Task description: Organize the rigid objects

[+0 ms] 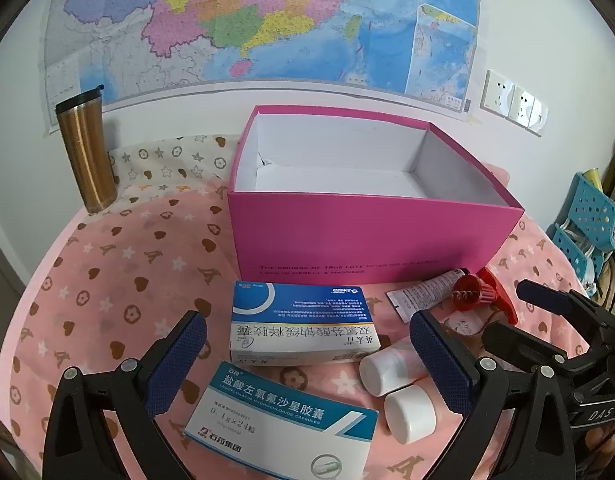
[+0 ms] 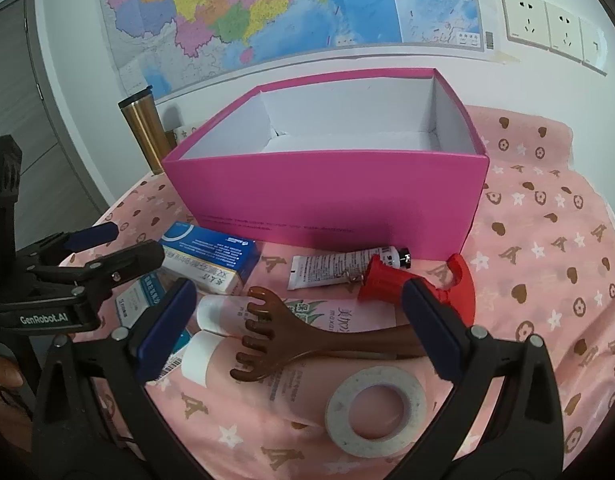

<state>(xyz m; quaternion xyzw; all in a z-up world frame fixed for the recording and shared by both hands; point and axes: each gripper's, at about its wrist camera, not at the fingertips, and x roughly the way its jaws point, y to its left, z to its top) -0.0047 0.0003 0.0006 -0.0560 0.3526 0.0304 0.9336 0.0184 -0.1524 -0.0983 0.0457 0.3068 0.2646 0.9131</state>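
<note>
On the far left a gold tumbler (image 1: 85,152) stands apart from the job, on the pink patterned cloth (image 1: 119,264) covering the surface. The left tool (image 1: 307,350) hangs wide open and holds nothing, its pads either side of two medicine cartons: the blue-topped carton (image 1: 303,322) just in front of the pink box (image 1: 371,236), and the white-and-teal carton (image 1: 283,420) nearer the camera. Both look light and stiff but crushable, so a grip across the narrow faces seems best. Further right lie two white-capped tubes (image 1: 395,384), soft-bodied and likely to roll; the caps are the firmer hold. The right tool (image 2: 299,326) is also spread wide and empty, over a brown comb-like massager (image 2: 307,340) resting on the tubes; it looks rigid and smooth, so its slim handle may slip. Beside it sit a tape roll (image 2: 375,412), a small white tube (image 2: 343,268) and a red corkscrew (image 2: 419,280). The box interior appears empty, so sorting seems barely begun.
</note>
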